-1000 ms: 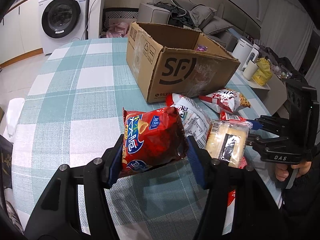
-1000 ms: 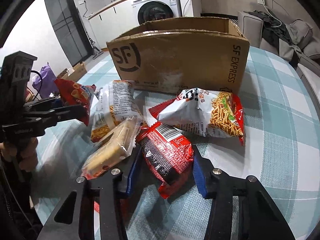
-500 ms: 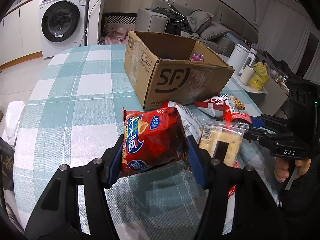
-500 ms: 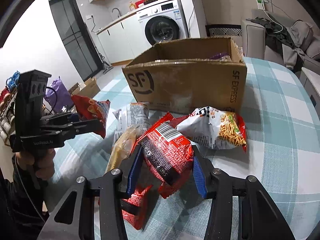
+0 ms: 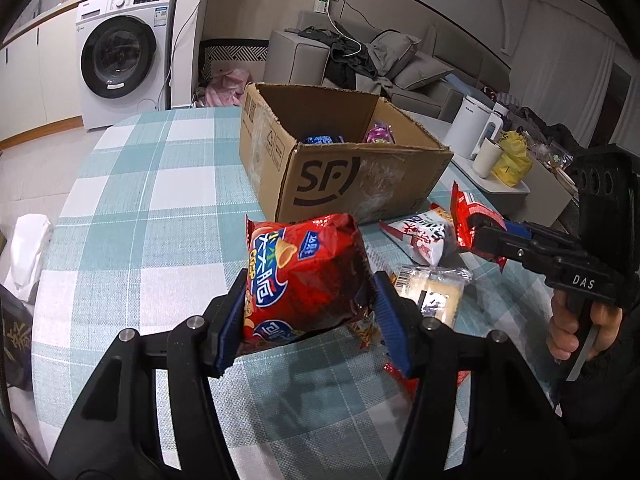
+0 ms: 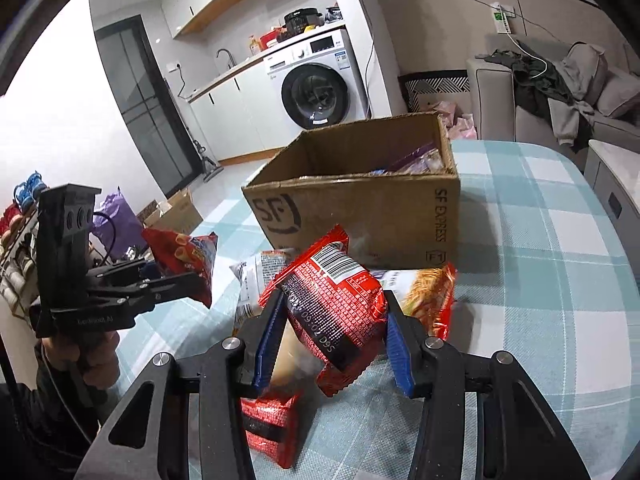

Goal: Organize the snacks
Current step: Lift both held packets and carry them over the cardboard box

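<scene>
left tongs [image 5: 308, 316] clamping red crisp bag [image 5: 304, 276], cardboard box [image 5: 340, 160]

An open brown cardboard box [image 5: 344, 172] stands on the teal-checked tablecloth [image 5: 132, 208]. Loose snack packets lie before it: a white noodle bag [image 5: 424, 236] and a clear cracker pack [image 5: 436, 292]. Behind the table stands a white washing machine [image 5: 120, 56].

Left wrist view: close behind own fingers, angled down across cardboard box [image 5: 360, 168] corner, sofa beyond. Right wrist view: same close downward angle, facing box [image 6: 360, 208] logo side, washing machine [image 6: 316, 80] beyond. Shared: box, checked table [image 5: 140, 200], each other's gripper.
</scene>
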Tool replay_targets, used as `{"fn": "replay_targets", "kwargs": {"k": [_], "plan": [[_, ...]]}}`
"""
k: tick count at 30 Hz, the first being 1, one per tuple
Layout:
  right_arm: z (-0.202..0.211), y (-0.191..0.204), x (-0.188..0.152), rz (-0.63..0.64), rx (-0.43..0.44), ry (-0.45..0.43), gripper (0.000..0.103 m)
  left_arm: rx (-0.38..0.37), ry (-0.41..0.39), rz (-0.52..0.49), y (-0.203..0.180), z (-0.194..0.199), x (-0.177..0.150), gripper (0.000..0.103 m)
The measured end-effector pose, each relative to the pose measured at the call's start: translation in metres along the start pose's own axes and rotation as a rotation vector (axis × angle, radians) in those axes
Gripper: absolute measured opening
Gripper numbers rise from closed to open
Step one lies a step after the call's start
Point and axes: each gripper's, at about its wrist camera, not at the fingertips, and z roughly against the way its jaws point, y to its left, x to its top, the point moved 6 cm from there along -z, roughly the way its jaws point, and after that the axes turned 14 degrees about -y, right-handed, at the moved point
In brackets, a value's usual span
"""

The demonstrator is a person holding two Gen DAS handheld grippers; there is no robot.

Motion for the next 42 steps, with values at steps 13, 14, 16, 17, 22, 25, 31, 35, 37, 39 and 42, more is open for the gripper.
{"fn": "replay_targets", "kwargs": {"k": [13,14,16,17,22,25,31,35,37,39,42], "plan": [[0.013,-0.009,0.024,-0.013,-0.022,-0.067,0.047,-0.025,-0.034,0.003,-0.019,-0.006,0.022,0.056],[0.014,-0.009,0.027,-0.009,-0.024,-0.073,0.047,-0.029,-0.038,0.006,-0.021,-0.007,0.025,0.056],[0.016,-0.009,0.032,-0.008,-0.026,-0.082,0.047,-0.037,-0.049,0.01,-0.026,-0.009,0.031,0.056],[0.017,-0.01,0.035,-0.009,-0.027,-0.086,0.047,-0.04,-0.053,0.01,-0.028,-0.01,0.033,0.056],[0.021,-0.01,0.045,-0.002,-0.036,-0.103,0.047,-0.049,-0.079,-0.013,-0.041,-0.013,0.05,0.056],[0.022,-0.009,0.051,-0.009,-0.035,-0.111,0.047,-0.055,-0.093,-0.024,-0.048,-0.014,0.06,0.056],[0.018,-0.009,0.063,-0.008,-0.038,-0.111,0.047,-0.071,-0.121,-0.035,-0.056,-0.016,0.082,0.056],[0.014,-0.01,0.071,-0.013,-0.037,-0.112,0.048,-0.073,-0.134,-0.053,-0.06,-0.02,0.093,0.056],[0.01,-0.011,0.075,-0.016,-0.035,-0.11,0.048,-0.07,-0.136,-0.054,-0.062,-0.022,0.097,0.056],[0.007,-0.012,0.079,-0.013,-0.038,-0.109,0.048,-0.071,-0.138,-0.058,-0.063,-0.025,0.101,0.056],[0.002,-0.014,0.086,-0.01,-0.042,-0.108,0.048,-0.066,-0.135,-0.066,-0.065,-0.033,0.106,0.056]]}}
